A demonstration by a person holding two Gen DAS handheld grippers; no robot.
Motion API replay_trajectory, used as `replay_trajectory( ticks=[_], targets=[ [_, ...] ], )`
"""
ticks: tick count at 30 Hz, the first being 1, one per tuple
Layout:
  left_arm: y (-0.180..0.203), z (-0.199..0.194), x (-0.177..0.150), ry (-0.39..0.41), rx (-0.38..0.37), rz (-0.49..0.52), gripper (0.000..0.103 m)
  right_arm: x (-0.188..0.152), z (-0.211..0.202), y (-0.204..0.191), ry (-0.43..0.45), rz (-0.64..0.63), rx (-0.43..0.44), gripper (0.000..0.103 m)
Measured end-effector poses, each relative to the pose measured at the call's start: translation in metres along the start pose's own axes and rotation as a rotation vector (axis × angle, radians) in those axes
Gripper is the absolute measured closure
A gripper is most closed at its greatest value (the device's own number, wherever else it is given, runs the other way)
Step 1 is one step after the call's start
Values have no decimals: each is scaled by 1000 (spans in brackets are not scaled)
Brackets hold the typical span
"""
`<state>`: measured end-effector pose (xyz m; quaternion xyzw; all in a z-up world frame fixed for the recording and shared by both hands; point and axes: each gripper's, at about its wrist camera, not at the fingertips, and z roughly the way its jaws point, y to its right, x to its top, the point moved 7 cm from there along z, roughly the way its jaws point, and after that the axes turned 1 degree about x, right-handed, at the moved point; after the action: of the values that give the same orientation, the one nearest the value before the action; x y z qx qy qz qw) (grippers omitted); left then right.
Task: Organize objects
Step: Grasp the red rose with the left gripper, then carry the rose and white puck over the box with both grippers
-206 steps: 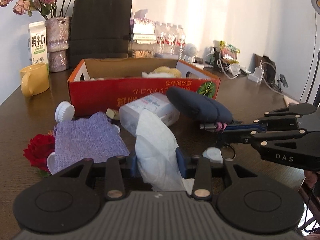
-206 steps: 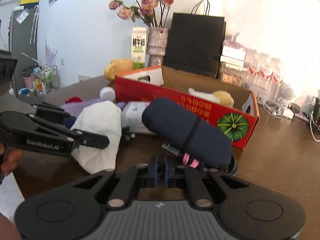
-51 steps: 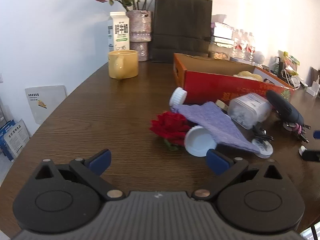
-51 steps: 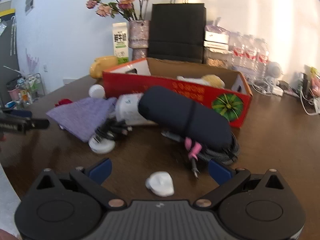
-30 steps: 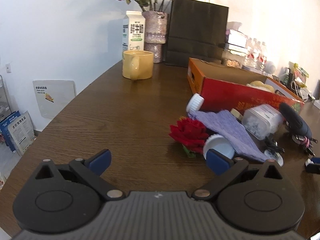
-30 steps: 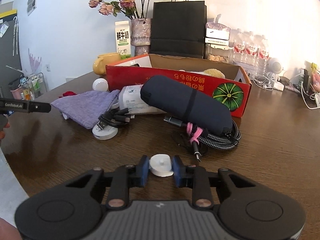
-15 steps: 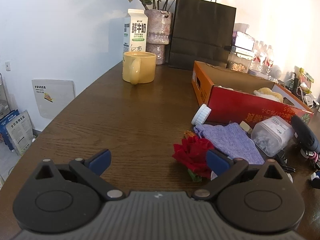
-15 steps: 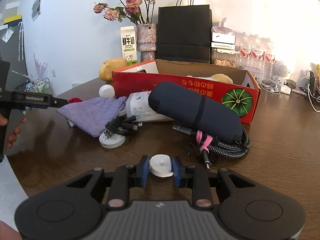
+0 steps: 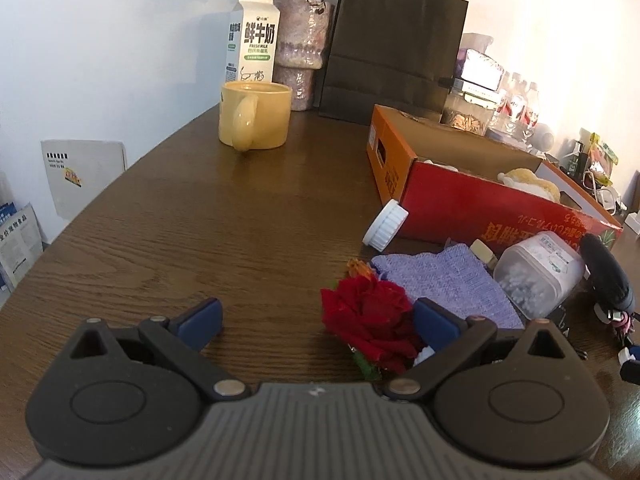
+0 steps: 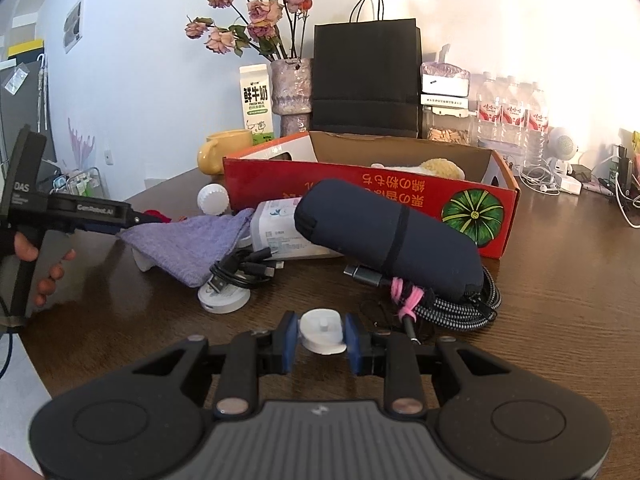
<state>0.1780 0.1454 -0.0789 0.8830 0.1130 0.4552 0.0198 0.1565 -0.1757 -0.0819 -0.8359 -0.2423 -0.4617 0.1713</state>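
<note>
My right gripper (image 10: 321,338) is shut on a small white round cap (image 10: 322,331) and holds it just above the table, in front of a dark navy pouch (image 10: 384,228) and a braided cable (image 10: 460,304). My left gripper (image 9: 316,320) is open over the brown table; a red rose (image 9: 370,316) lies beside its right finger. A purple cloth (image 9: 444,280) lies behind the rose and also shows in the right wrist view (image 10: 192,240). An open red cardboard box (image 10: 360,192) stands behind the clutter.
A yellow mug (image 9: 254,120), milk carton (image 9: 252,46), vase (image 9: 302,48) and black paper bag (image 9: 392,44) stand at the back. A clear plastic container (image 9: 538,276), a white jar lid (image 9: 386,224), a black cable coil (image 10: 244,268) and a white disc (image 10: 224,300) lie near the box.
My right gripper has lifted slightly with the white cap in it. My left gripper has moved closer to the rose and stays open.
</note>
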Motion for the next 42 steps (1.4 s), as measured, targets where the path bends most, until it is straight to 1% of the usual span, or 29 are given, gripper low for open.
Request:
replay_trajectory(
  ticks=[1, 2, 4, 6, 7, 8, 11, 17, 22, 25, 31, 35, 39, 42],
  targets=[
    [1, 0, 0, 2, -5, 1, 2, 0, 0, 0, 0, 0, 2, 79],
    [2, 0, 0, 1, -13, 4, 5, 0, 0, 0, 0, 1, 3, 79],
    [5, 0, 0, -1, -32, 10, 20, 0, 1, -1, -1, 1, 6, 79],
    [7, -1, -1, 2, -47, 16, 52, 1, 2, -2, 1, 1, 9, 79],
    [8, -3, -1, 5, -46, 14, 59, 1, 2, -2, 2, 1, 11, 79],
    [8, -5, -1, 12, -43, 5, 62, 1, 2, -2, 4, 0, 12, 79],
    [6, -12, -1, 39, -20, -12, 64, 1, 1, -2, 9, 1, 15, 79],
    [8, -30, 4, 86, -24, -22, 64, 4, -2, -2, 20, 1, 21, 79],
    [16, -45, 11, 128, -41, -9, 64, 7, -5, -4, 34, -4, 31, 79],
    [29, -54, 18, 161, -69, 0, 64, 14, -8, -9, 55, -16, 44, 79],
    [73, -64, 35, 214, -165, 39, 64, 42, -12, -22, 123, -55, 78, 79],
    [102, -62, 50, 246, -214, 62, 64, 66, -11, -26, 176, -81, 79, 79],
    [122, -57, 65, 278, -238, 68, 64, 91, -6, -20, 223, -93, 62, 79],
    [134, -52, 75, 300, -236, 66, 64, 111, 0, -10, 254, -69, 39, 79]
  ],
)
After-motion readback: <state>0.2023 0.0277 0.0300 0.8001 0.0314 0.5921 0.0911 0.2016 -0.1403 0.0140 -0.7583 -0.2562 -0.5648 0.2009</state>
